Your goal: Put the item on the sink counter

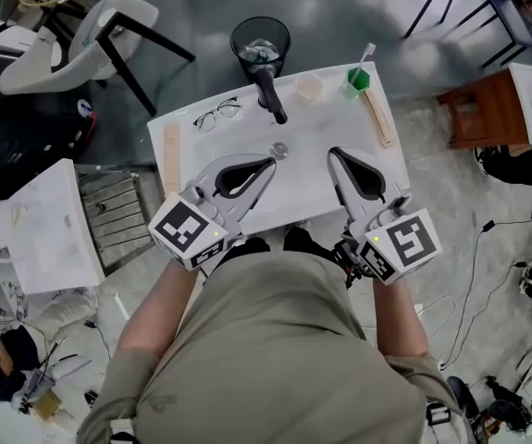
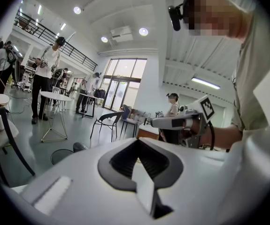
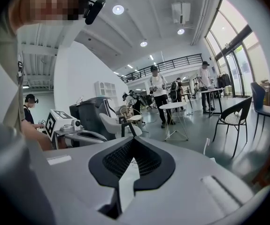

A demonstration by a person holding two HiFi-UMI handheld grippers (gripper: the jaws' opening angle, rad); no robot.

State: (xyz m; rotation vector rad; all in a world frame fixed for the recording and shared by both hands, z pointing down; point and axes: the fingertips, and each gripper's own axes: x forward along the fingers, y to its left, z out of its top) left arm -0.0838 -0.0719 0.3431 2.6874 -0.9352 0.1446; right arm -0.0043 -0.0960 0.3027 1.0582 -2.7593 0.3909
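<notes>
A white table (image 1: 321, 188) bears small items. Among them are a pair of glasses (image 1: 216, 113), a black handled tool (image 1: 271, 93), a small round silver piece (image 1: 279, 150), a pale cup (image 1: 310, 86) and a green holder with a toothbrush (image 1: 357, 78). My left gripper (image 1: 270, 163) hovers over the table's near half with its jaws shut and nothing in them, its tips just short of the silver piece. My right gripper (image 1: 333, 153) is beside it, also shut and empty. In the gripper views both pairs of jaws (image 2: 139, 142) (image 3: 132, 142) meet at the tips.
Wooden strips lie along the table's left side (image 1: 172, 158) and right side (image 1: 377, 117). A black wire bin (image 1: 260, 41) stands on the floor beyond the table. A chair (image 1: 108, 35), a second white table (image 1: 30, 229) and a wooden cabinet (image 1: 483, 107) stand around.
</notes>
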